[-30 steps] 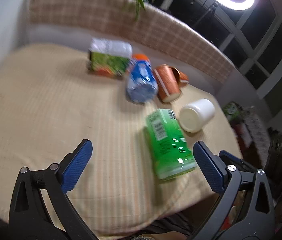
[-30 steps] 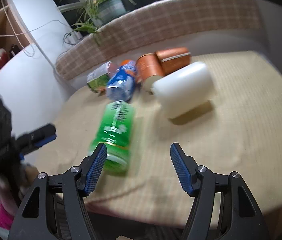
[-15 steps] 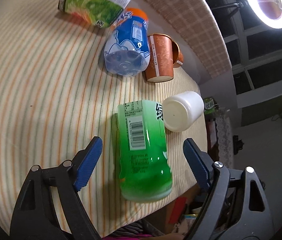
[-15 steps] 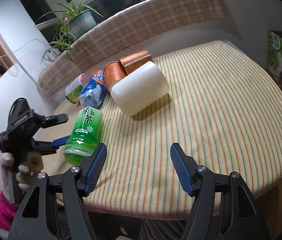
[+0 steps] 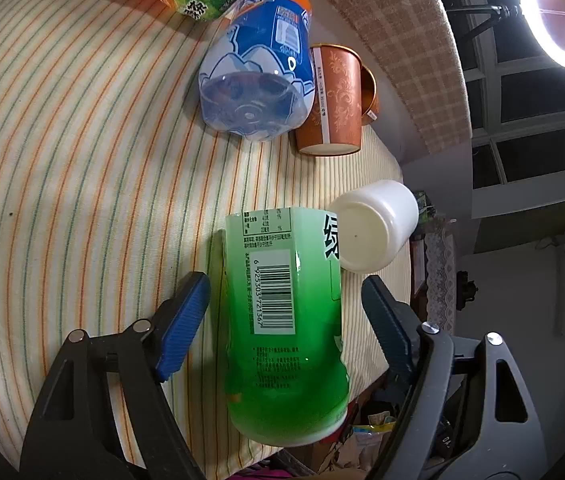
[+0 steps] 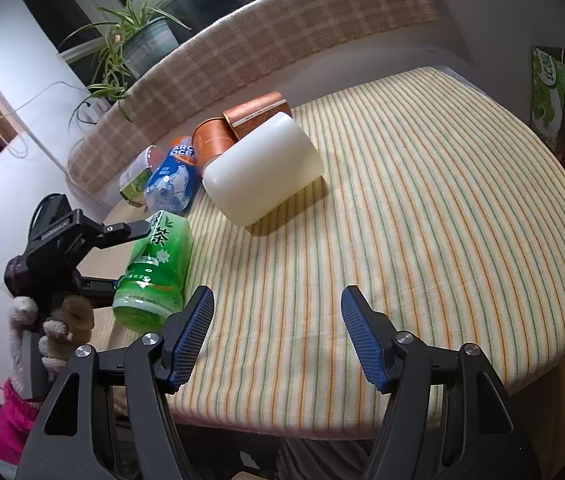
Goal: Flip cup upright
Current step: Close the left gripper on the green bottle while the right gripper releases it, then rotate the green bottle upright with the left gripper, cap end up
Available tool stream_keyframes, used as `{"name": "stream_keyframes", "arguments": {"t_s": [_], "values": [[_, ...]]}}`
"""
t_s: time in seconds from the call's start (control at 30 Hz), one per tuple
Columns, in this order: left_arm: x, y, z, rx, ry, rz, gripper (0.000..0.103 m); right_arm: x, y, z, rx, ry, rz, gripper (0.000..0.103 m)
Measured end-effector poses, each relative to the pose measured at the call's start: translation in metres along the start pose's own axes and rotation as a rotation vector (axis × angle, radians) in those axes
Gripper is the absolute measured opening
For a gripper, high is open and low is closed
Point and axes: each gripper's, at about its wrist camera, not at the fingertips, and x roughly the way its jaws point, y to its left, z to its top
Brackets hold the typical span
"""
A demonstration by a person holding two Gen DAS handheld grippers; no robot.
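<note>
On the far left of the right wrist view, the left claw (image 6: pixel 120 254) now straddles the green tea bottle (image 6: pixel 154 272), one dark finger above it and one below. A second ago it hung well back over the striped cloth; it has since closed in, and its own view shows its blue ribbed pads wide apart on either side of the bottle (image 5: pixel 286 328), not yet pressing. My reading is that the left hand is dealing with the bottle, perhaps to steady or clear it, since it lies touching the cup.

The bottle is glossy clear plastic, a rounded cylinder with a barcode label, lying on its side near the worktop (image 6: pixel 462 216) edge. Behind it lie a blue-labelled clear bottle (image 5: pixel 258 76) with a dimpled base and two copper-brown paper cups (image 5: pixel 334 100), also on their sides.

Right of the green bottle lies the white cup (image 5: pixel 374 232), the task's likely target: smooth, matte, slightly tapered, on its side with its flat base towards the left camera. It is not yet upright.

On the right, the right claw (image 6: pixel 276 334) hovers spread and empty above the soft woven cloth, the white cup (image 6: pixel 262 172) ahead of it and well apart.
</note>
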Motion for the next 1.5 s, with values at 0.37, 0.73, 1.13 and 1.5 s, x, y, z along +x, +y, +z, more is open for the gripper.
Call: {"name": "stream_keyframes", "arguments": {"t_s": [0.37, 0.73, 1.13, 1.5], "values": [[-0.003, -0.015, -0.008, 0.096, -0.042, 0.050, 0.062, -0.001, -0.003, -0.002, 0.009, 0.003, -0.012, 0.066], [-0.032, -0.048, -0.029, 0.307, -0.168, 0.151, 0.061, -0.002, 0.006, -0.002, -0.010, 0.003, -0.012, 0.066], [-0.057, -0.069, -0.043, 0.499, -0.332, 0.350, 0.058, -0.005, 0.012, -0.003, -0.017, -0.008, -0.004, 0.066], [-0.043, -0.083, -0.058, 0.637, -0.387, 0.465, 0.058, -0.008, 0.021, -0.001, -0.064, -0.032, -0.034, 0.066]]}}
